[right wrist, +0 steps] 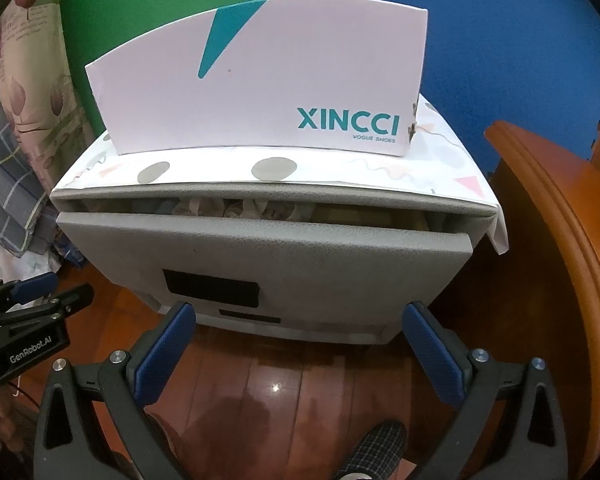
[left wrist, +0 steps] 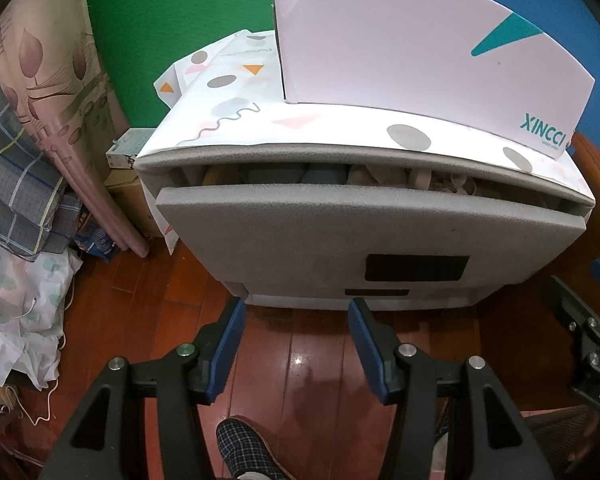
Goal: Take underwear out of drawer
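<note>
A grey drawer (left wrist: 340, 228) (right wrist: 268, 256) of a small grey cabinet stands slightly open, with a black handle patch (left wrist: 416, 267) (right wrist: 211, 289) on its front. Folded underwear and other cloth (left wrist: 380, 176) (right wrist: 236, 207) show in the narrow gap at the top. My left gripper (left wrist: 297, 308) is open and empty, just in front of the drawer's lower edge, above the floor. My right gripper (right wrist: 299, 314) is open wide and empty, also in front of the lower edge. The left gripper also shows in the right wrist view (right wrist: 40, 292).
A white XINCCI shoe box (left wrist: 412, 52) (right wrist: 260, 84) sits on the patterned cloth (left wrist: 300, 120) on the cabinet top. A wooden furniture piece (right wrist: 560, 240) stands at right. Curtain and bedding (left wrist: 32, 140) pile at left. Red wooden floor (left wrist: 300, 360) and a slippered foot (left wrist: 244, 452) lie below.
</note>
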`<state>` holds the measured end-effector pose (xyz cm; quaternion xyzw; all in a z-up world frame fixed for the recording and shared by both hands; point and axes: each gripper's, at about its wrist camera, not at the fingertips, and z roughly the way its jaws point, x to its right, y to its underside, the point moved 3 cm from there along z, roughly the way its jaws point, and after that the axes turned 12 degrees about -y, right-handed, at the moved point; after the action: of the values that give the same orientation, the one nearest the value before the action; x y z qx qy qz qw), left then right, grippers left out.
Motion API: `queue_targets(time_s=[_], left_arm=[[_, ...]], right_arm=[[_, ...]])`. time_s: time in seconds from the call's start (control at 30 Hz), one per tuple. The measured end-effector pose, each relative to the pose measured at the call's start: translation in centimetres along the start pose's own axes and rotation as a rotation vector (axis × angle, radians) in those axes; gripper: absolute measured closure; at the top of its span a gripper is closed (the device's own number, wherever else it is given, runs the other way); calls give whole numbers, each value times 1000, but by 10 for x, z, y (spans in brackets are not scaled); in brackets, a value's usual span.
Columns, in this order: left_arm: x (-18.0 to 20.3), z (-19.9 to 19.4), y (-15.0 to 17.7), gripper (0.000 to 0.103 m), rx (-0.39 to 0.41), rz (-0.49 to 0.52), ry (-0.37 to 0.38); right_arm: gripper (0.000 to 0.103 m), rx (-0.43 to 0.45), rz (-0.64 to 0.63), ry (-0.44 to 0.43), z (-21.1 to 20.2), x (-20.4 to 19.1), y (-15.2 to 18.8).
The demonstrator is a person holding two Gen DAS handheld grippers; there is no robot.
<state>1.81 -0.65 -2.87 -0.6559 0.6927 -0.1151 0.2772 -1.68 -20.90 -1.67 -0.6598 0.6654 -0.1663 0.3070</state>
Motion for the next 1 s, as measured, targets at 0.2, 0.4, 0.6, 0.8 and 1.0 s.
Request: queue_targets(time_s=[0.2, 0.4, 0.6, 0.8, 1.0], left_arm=[[2, 1, 1, 48, -3, 0, 1], [2, 1, 2, 48, -1, 2, -4], [0, 0, 4, 48, -2, -5, 2], [-1, 0, 3, 48, -2, -6, 2], [-3, 1, 3, 48, -7, -8, 2]], right_arm=[[1, -1, 2, -1, -1, 0, 2], [1, 1, -1, 3, -1, -1, 0], [1, -1, 8, 11, -2, -1, -1], [1, -1, 15, 14, 0, 1, 0], [1, -2, 19, 13, 1, 2, -1]])
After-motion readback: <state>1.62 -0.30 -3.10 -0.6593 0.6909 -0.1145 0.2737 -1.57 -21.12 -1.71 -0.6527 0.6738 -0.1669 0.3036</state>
